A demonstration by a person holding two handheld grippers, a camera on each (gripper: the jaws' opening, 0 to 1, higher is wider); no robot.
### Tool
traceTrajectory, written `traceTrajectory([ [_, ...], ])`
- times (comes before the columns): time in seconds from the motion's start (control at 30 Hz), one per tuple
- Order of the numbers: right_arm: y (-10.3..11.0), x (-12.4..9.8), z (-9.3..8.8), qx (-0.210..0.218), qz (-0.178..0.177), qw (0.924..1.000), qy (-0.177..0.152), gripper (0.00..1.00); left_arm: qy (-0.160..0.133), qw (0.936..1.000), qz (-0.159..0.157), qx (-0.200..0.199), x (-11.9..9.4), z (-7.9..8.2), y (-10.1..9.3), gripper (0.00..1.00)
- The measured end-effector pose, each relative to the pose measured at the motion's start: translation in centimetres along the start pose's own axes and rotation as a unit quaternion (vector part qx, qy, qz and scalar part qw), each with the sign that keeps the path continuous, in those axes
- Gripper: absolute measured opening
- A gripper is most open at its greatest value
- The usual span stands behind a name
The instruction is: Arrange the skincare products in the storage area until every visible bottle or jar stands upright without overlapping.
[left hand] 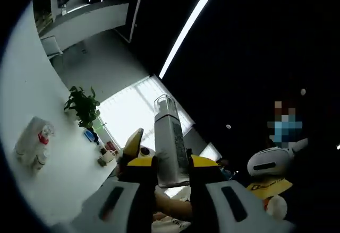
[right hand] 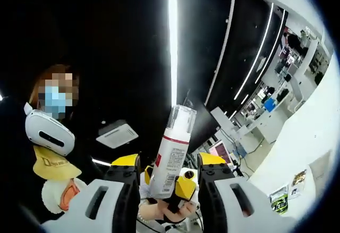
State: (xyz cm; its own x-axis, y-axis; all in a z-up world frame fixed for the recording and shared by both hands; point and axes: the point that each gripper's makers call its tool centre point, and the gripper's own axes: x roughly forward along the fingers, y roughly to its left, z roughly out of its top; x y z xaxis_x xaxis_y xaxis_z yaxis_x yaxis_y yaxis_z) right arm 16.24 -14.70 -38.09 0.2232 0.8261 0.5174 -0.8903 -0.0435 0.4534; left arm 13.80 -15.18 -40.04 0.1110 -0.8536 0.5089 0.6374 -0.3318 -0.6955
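Skincare bottles sit in both my grippers: my left gripper (left hand: pixel 172 173) clamps a grey clear-capped bottle (left hand: pixel 170 143) upright, my right gripper (right hand: pixel 169 179) grips a red-banded white bottle (right hand: pixel 171 156).

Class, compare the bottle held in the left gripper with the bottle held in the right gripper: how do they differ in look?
The left bottle is grey and squarish with small dark print; the right bottle is white and round with a red band and red label. The left bottle's clear cap is narrower than its body; the right bottle's frosted cap matches its body's width. Both are tall, capped, and clamped low between yellow-tipped jaws.
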Motion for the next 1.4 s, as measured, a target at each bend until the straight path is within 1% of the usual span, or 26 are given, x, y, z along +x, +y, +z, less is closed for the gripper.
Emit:
traceTrajectory([
  [0.1, 0.3, 0.2, -0.3, 0.009, 0.011, 0.9999, 0.007, 0.38, 0.007, 1.0000, 0.001, 0.000, 0.2, -0.3, 0.0, 0.17],
  [0.2, 0.6, 0.2, -0.5, 0.011, 0.016, 0.9998, 0.009, 0.29, 0.012, 0.9999, 0.004, -0.001, 0.3, -0.4, 0.2, 0.17],
  [0.3, 0.3, 0.0, -0.5, 0.006, 0.003, 1.0000, 0.005, 0.24, 0.018, 0.9998, 0.004, 0.000, 0.4, -0.5, 0.1, 0.17],
  [0.37, 0.5, -0.2, -0.5, 0.007, 0.006, 1.0000, 0.002, 0.23, 0.024, 0.9997, 0.002, 0.000, 0.5, -0.7, 0.0, 0.17],
  [0.47, 0.5, -0.3, -0.1, 0.005, -0.002, 1.0000, -0.005, 0.23, 0.028, 0.9996, 0.000, -0.007, 0.8, -0.6, 0.1, 0.18],
  [0.5, 0.5, -0.3, 0.1, 0.005, -0.007, 0.9999, -0.005, 0.22, 0.031, 0.9995, -0.001, -0.003, 1.1, -0.6, 0.0, 0.18],
  [0.53, 0.1, -0.3, 0.4, 0.004, -0.023, 0.9997, -0.006, 0.22, 0.032, 0.9995, 0.002, 0.005, 1.1, -0.5, 0.1, 0.18],
  [0.57, 0.0, -0.3, 0.5, 0.005, -0.027, 0.9996, -0.006, 0.22, 0.035, 0.9993, 0.009, 0.013, 1.3, -0.3, 0.3, 0.18],
  [0.6, -0.1, -0.3, 1.0, 0.003, -0.033, 0.9994, -0.013, 0.21, 0.045, 0.9985, 0.021, 0.023, 1.3, -0.2, 0.7, 0.18],
  [0.63, -0.3, -0.4, 1.3, -0.014, -0.043, 0.9989, -0.016, 0.21, 0.045, 0.9971, 0.035, 0.049, 1.3, 0.2, 1.0, 0.18],
  [0.67, -0.8, -0.5, 1.3, -0.034, -0.062, 0.9975, -0.006, 0.21, 0.048, 0.9961, 0.043, 0.060, 1.2, 0.5, 1.2, 0.17],
  [0.7, -1.0, -0.5, 1.3, -0.043, -0.069, 0.9967, 0.000, 0.21, 0.057, 0.9942, 0.053, 0.074, 1.1, 0.6, 1.4, 0.17],
  [0.77, -1.7, -0.7, 1.2, -0.065, -0.092, 0.9935, 0.015, 0.21, 0.073, 0.9881, 0.080, 0.109, 0.6, 1.1, 2.0, 0.16],
  [0.8, -1.9, -0.8, 1.0, -0.071, -0.098, 0.9924, 0.024, 0.21, 0.082, 0.9846, 0.097, 0.120, 0.3, 1.3, 2.3, 0.18],
  [0.87, -2.1, -0.9, 0.9, -0.078, -0.104, 0.9911, 0.029, 0.21, 0.099, 0.9779, 0.120, 0.140, -0.2, 1.6, 2.7, 0.27],
  [0.9, -2.3, -1.0, 0.8, -0.079, -0.108, 0.9905, 0.030, 0.21, 0.110, 0.9728, 0.128, 0.159, -0.3, 1.9, 2.7, 0.33],
  [0.97, -2.6, -1.2, 0.5, -0.078, -0.111, 0.9901, 0.034, 0.21, 0.121, 0.9658, 0.135, 0.185, -0.2, 2.7, 2.5, 0.38],
  [1.0, -2.7, -1.3, 0.3, -0.075, -0.111, 0.9904, 0.035, 0.21, 0.122, 0.9651, 0.133, 0.190, 0.1, 3.0, 2.1, 0.39],
  [1.07, -2.7, -1.3, 0.0, -0.069, -0.109, 0.9910, 0.035, 0.21, 0.128, 0.9635, 0.131, 0.195, 0.5, 3.3, 1.9, 0.38],
  [1.1, -2.6, -1.3, -0.1, -0.068, -0.106, 0.9913, 0.037, 0.21, 0.137, 0.9607, 0.130, 0.203, 0.9, 3.4, 1.8, 0.38],
  [1.17, -2.4, -1.1, -0.3, -0.068, -0.101, 0.9917, 0.041, 0.21, 0.149, 0.9569, 0.134, 0.210, 1.5, 3.5, 2.2, 0.39],
  [1.23, -2.1, -0.8, -0.5, -0.070, -0.096, 0.9918, 0.048, 0.21, 0.168, 0.9546, 0.133, 0.207, 1.9, 3.4, 2.7, 0.39],
  [1.33, -1.9, -0.7, -0.5, -0.075, -0.091, 0.9918, 0.049, 0.21, 0.177, 0.9566, 0.124, 0.195, 2.5, 2.7, 2.8, 0.36],
  [1.37, -1.8, -0.7, -0.5, -0.075, -0.091, 0.9919, 0.048, 0.21, 0.174, 0.9601, 0.117, 0.185, 2.7, 2.7, 2.6, 0.36],
  [1.4, -1.7, -0.8, -0.2, -0.073, -0.091, 0.9922, 0.044, 0.21, 0.173, 0.9597, 0.117, 0.188, 2.7, 2.7, 2.6, 0.35],
])
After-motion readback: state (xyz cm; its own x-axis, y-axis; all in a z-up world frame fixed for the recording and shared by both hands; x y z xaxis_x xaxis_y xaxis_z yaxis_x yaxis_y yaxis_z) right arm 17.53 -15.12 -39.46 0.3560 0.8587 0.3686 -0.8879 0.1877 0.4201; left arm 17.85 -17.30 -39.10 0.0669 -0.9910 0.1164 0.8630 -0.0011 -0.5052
